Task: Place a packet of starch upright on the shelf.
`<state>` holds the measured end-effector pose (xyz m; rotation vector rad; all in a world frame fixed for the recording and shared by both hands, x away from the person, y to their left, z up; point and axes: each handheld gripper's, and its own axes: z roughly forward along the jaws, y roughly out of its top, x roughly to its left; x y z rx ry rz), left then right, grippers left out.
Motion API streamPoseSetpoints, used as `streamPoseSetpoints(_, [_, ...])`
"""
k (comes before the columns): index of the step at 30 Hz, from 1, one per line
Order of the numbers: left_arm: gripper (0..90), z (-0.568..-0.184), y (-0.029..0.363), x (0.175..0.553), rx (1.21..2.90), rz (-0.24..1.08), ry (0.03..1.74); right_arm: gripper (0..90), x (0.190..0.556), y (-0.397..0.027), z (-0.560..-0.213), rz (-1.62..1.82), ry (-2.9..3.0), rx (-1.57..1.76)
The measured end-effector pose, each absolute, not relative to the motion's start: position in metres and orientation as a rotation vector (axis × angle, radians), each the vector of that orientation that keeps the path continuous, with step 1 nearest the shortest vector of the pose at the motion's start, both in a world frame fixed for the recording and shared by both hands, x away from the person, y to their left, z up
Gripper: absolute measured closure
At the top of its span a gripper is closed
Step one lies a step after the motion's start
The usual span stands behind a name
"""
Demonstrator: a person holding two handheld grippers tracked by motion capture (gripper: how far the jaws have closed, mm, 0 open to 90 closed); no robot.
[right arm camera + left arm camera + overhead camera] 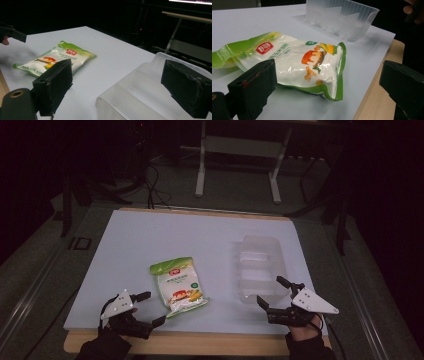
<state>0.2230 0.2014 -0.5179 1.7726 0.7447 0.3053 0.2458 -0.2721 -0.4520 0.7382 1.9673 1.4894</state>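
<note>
A white table (150,240) with a wooden front edge is seen from above, and everything else is placed against it; a clear plastic tray (260,265) with ribbed dividers is stood on the table's right half, its long side running away from the front edge; a green and white snack pouch (177,286) is laid flat on the table's middle, left of the tray and well apart from it, its printed face turned up and its green top seam pointed toward the far side of the table.

The right gripper (274,291) is held over the table's front right corner, just at the near end of the tray; its jaws are spread wide and nothing is clasped between them; in the right gripper view one jaw is seen over the tray (150,95) and the other beside it.

The left gripper (151,308) is held at the table's front left edge, just beside the pouch's near corner; its jaws are likewise spread wide and empty, and in the left gripper view the pouch (294,65) is seen lying beyond them, untouched.
</note>
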Motion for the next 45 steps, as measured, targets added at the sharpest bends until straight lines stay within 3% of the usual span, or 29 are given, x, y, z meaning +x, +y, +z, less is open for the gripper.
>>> streamPoseSetpoints(11, [3.0,-0.516,0.196,0.221,1.782,0.273,0.675,9.9,0.247,-0.269,-0.455,1.483,1.992,0.748])
streamPoseSetpoints(20, [2.3,-0.500,0.175,0.212,1.885,0.119,0.588,9.9,0.244,-0.265,-0.455,1.482,2.002,0.732])
streamPoseSetpoints(36, [2.4,-0.459,0.153,0.209,1.943,0.239,0.516,9.9,0.238,-0.261,-0.450,1.520,1.997,0.696])
streamPoseSetpoints(45, [2.3,-0.448,0.167,0.235,1.909,0.281,0.618,9.9,0.238,-0.259,-0.450,1.508,2.003,0.685])
